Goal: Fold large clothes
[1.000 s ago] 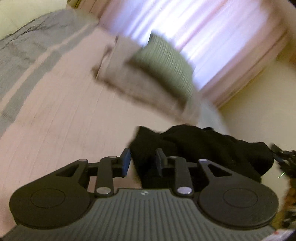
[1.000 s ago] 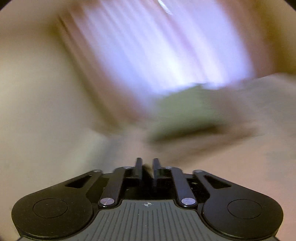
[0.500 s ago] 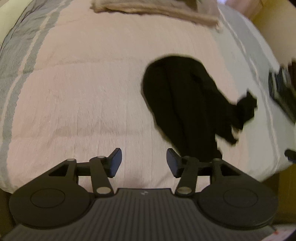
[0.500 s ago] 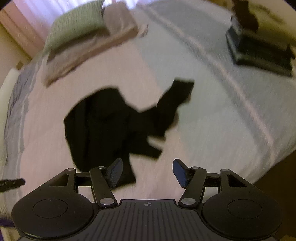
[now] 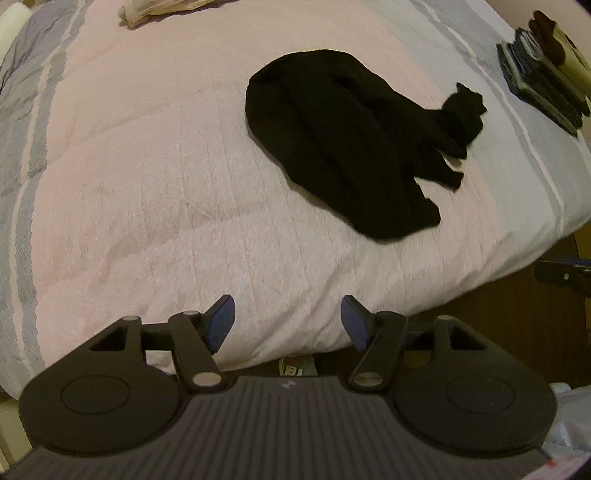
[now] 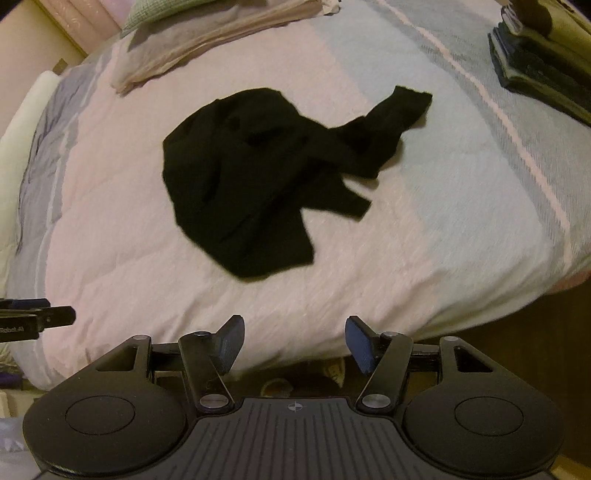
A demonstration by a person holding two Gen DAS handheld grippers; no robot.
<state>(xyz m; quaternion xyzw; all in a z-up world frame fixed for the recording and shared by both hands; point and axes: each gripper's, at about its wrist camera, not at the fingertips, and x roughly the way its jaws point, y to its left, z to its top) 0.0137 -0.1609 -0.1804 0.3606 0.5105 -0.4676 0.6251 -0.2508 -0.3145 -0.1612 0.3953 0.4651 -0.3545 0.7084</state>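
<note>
Black garment [image 5: 343, 144] lies crumpled mid-bed [image 5: 147, 184]; it likely needs spreading flat first.
Left tool [image 5: 287, 319] and right tool [image 6: 294, 341] both gape wide, empty, at the bed's near edge: pinch opposite hems.

Garment [image 5: 343, 144]: solid black, no visible pattern.

Bedcover [image 5: 155, 192]: pale pink centre field with faint stitched quilting lines; broad grey and pale blue-grey stripes along both sides, divided by thin white and pink lines.

Folded cloths [image 6: 207, 40] at the far edge of the bed: beige and light grey.

Cushion [image 6: 147, 11]: green with a fine check or stripe.

Stack of folded items [image 6: 535, 62]: dark navy to black, with dark brown and cream pieces on top.

Left tongs [image 5: 288, 319] and right tongs [image 6: 294, 341]: black bodies, dark blue finger pads.

Curtain [image 6: 85, 18]: pink.
</note>
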